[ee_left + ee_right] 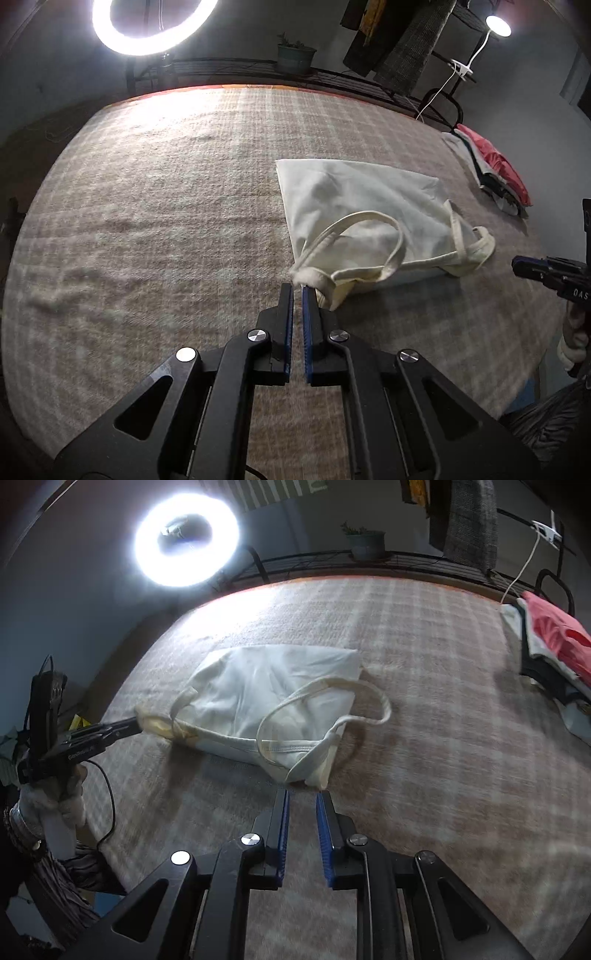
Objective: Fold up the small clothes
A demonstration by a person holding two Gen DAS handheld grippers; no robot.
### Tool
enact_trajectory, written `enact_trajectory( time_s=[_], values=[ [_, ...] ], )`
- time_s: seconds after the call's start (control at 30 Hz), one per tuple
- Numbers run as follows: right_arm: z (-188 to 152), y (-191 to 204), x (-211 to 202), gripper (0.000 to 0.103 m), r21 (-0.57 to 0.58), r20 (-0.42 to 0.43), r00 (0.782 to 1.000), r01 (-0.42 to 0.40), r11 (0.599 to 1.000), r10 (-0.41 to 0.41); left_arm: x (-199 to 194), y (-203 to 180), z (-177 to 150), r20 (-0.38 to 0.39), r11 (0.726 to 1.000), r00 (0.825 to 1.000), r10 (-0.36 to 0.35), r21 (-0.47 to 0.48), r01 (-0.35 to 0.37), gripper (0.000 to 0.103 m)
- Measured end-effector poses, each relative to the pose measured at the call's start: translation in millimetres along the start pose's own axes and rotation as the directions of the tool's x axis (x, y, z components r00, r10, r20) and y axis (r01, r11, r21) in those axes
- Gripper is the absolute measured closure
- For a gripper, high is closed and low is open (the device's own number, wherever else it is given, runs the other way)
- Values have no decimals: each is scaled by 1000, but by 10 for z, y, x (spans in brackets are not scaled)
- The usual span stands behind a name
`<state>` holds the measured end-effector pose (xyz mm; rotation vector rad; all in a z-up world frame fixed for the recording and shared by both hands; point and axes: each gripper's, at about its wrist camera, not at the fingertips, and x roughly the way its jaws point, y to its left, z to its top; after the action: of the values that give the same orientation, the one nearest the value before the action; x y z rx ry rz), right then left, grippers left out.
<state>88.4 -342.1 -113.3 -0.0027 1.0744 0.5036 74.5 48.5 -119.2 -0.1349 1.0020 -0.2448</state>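
1. Blanket (424,709): a checked, fuzzy cover spread over the surface that carries everything; what lies beneath it cannot be told; soft and napped, so in my judgement cloth will drag on it rather than slide.

2. Cloth bag (266,694): cream, lying mostly flat near the middle of the blanket; its open mouth faces the person, its closed bottom edge lies far; judged light, limp and not fragile; it will sag and crease wherever it is not supported, so a hold at corners or the stitched mouth hem is advised, not the middle of the panel; nothing can be seen inside it, though the mouth is mostly pressed flat and the interior is hidden.

3. Pile of clothes (554,646): a red piece on top of white and dark ones, at the far right edge of the blanket, well apart from the bag.

4. Handles (325,701): two cream strap loops; one lies over the bag's panel, the other near the right corner; loose, likely to flop and snag in a fold.

5. Left gripper (297,290): jaws pinched on the bag's near left mouth corner, which bunches at the tips.

6. Right gripper (302,797): jaws parted, holding nothing, just short of the bag's near right corner.
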Motion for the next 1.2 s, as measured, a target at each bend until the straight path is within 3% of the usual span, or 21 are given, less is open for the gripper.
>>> enact_trajectory(
  time_s=[0.17,0.33,0.43,0.6,0.7,0.77,0.93,1.07,1.2],
  values=[
    [125,12,-190,87,-4,98,995,-9,1000,9,-101,-135,191,54,1000,999,0,29,-2,101],
    [328,39,89,87,2,88,996,-6,1000,6,194,-258,424,44,999,999,18,39,-19,101],
    [381,23,348,87,0,50,998,37,999,-37,452,-263,389,-3,998,999,45,50,-45,101],
    [185,-10,627,86,23,-88,996,22,999,-20,684,-157,137,-89,993,993,74,100,-65,101],
    [-19,145,673,82,-75,-174,984,19,997,-32,665,-41,74,-111,993,990,81,93,-71,101],
    [-93,230,609,82,-136,-187,982,13,991,-38,581,34,107,-108,998,992,60,42,-56,101],
    [154,86,223,73,-55,-41,992,-124,991,122,385,33,247,-31,1000,999,28,-8,-28,101],
    [529,-237,189,70,81,75,982,-178,981,172,466,-59,296,-19,1000,1000,23,2,-23,101],
    [769,-640,448,71,251,108,978,-200,947,178,635,-102,248,-58,1000,998,23,22,-21,101]
  ],
)
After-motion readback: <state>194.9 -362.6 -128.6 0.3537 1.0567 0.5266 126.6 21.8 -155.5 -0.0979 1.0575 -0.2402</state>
